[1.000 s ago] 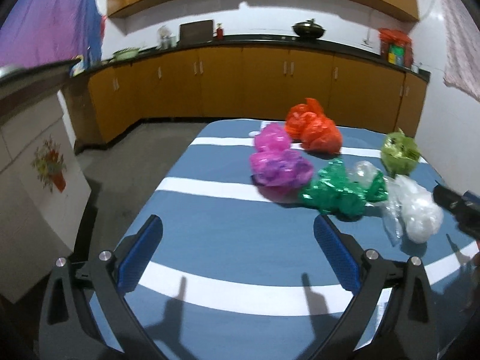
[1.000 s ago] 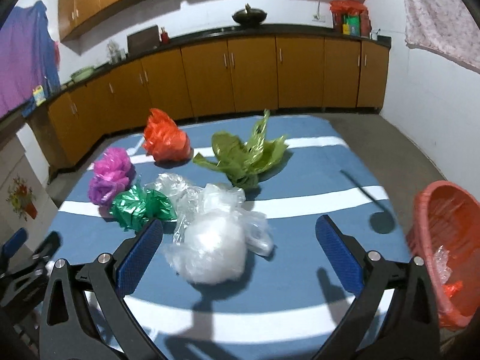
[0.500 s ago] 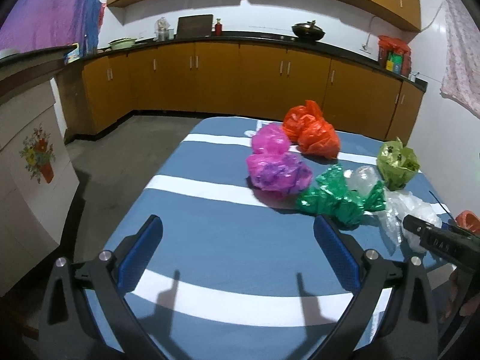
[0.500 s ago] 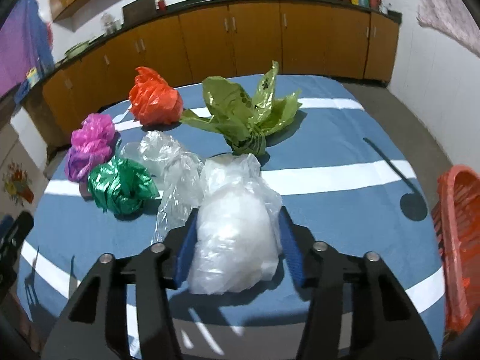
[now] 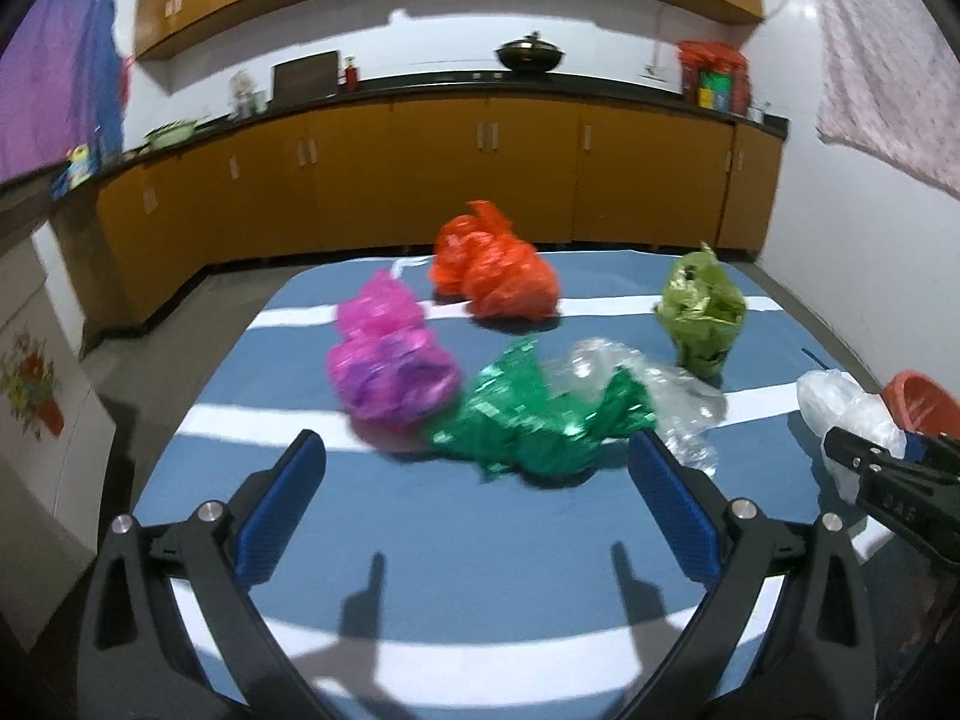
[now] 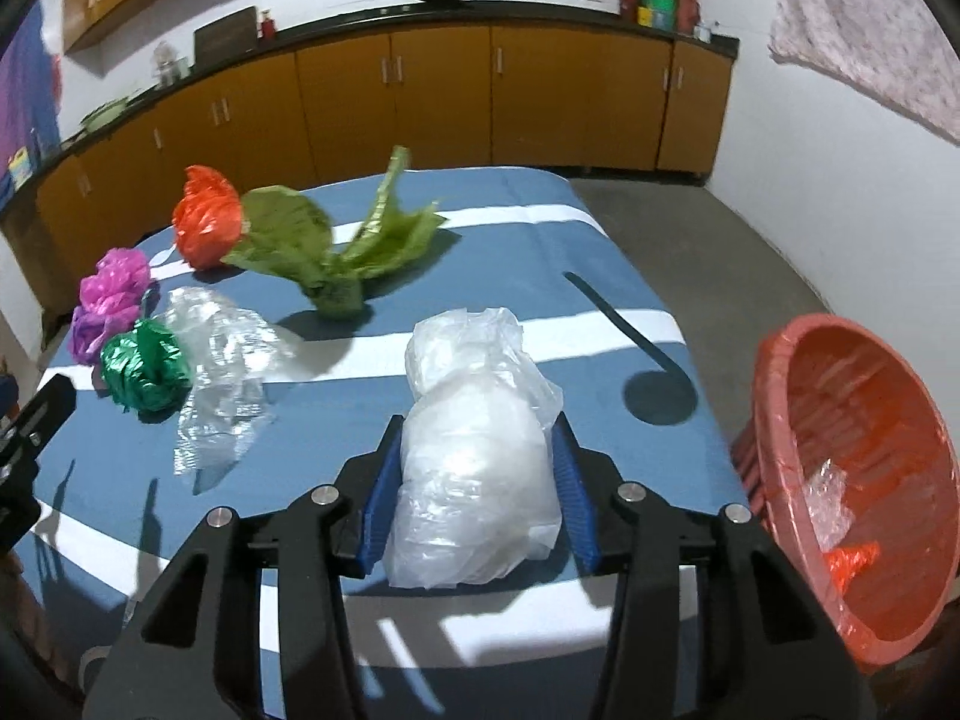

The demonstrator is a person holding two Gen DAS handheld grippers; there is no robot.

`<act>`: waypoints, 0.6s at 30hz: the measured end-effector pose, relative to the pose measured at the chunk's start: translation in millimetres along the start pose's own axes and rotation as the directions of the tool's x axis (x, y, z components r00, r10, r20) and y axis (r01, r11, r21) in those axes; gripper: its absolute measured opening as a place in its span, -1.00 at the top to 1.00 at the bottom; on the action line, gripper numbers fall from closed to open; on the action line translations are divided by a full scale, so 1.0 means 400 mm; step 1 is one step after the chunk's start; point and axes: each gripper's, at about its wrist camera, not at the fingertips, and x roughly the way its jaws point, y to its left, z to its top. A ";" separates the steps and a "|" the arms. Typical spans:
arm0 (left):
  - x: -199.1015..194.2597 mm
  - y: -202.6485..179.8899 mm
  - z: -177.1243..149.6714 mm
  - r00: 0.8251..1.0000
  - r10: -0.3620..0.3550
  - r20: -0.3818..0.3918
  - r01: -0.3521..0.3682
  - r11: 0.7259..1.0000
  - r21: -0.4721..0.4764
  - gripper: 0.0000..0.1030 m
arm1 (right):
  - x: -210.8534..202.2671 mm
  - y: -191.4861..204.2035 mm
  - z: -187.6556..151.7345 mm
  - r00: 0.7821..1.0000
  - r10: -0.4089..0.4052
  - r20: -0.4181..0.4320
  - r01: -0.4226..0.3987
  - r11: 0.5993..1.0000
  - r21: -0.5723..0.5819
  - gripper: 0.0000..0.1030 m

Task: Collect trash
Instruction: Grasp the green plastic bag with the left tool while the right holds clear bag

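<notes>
My right gripper [image 6: 477, 450] is shut on a white plastic bag [image 6: 477, 450] and holds it above the blue striped table [image 6: 480, 240]. The bag also shows in the left wrist view [image 5: 846, 408], beside the right gripper [image 5: 882, 468]. A red bin [image 6: 852, 468] with trash inside stands to the right of the table. My left gripper [image 5: 477, 480] is open and empty, just short of a green foil bag [image 5: 534, 420]. A pink bag [image 5: 387, 354], an orange bag [image 5: 492, 276], an olive bag [image 5: 702, 312] and a clear bag [image 5: 660, 390] lie on the table.
Orange cabinets [image 5: 480, 180] with a black counter run along the far wall. A white cabinet [image 5: 36, 390] with a flower picture stands left of the table. Grey floor [image 6: 720, 240] lies to the right, around the bin.
My right gripper has shut on the white bag and carried it rightward toward the bin. My left gripper has moved closer to the green and pink bags.
</notes>
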 end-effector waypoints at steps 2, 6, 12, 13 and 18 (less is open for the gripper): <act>0.030 -0.023 0.015 1.000 -0.017 -0.017 0.017 1.000 0.021 -0.92 | -0.003 -0.005 -0.003 1.000 0.004 0.000 -0.004 1.000 0.003 0.08; 0.092 -0.044 0.035 0.996 -0.046 -0.071 0.048 0.998 0.035 -0.80 | -0.006 -0.005 -0.006 1.000 0.015 0.001 -0.015 1.000 -0.003 0.08; 0.173 -0.053 0.040 0.977 -0.105 -0.184 0.112 0.993 0.026 -0.48 | -0.004 -0.020 -0.008 1.000 0.028 -0.007 -0.028 1.000 0.012 0.08; 0.184 -0.053 0.039 0.973 -0.108 -0.203 0.115 0.993 0.025 -0.46 | -0.004 -0.021 -0.008 1.000 0.029 -0.007 -0.029 0.999 0.015 0.08; 0.202 -0.054 0.034 0.965 -0.137 -0.225 0.145 0.989 0.021 -0.16 | -0.005 -0.019 -0.007 1.000 0.028 -0.006 -0.028 1.000 0.012 0.08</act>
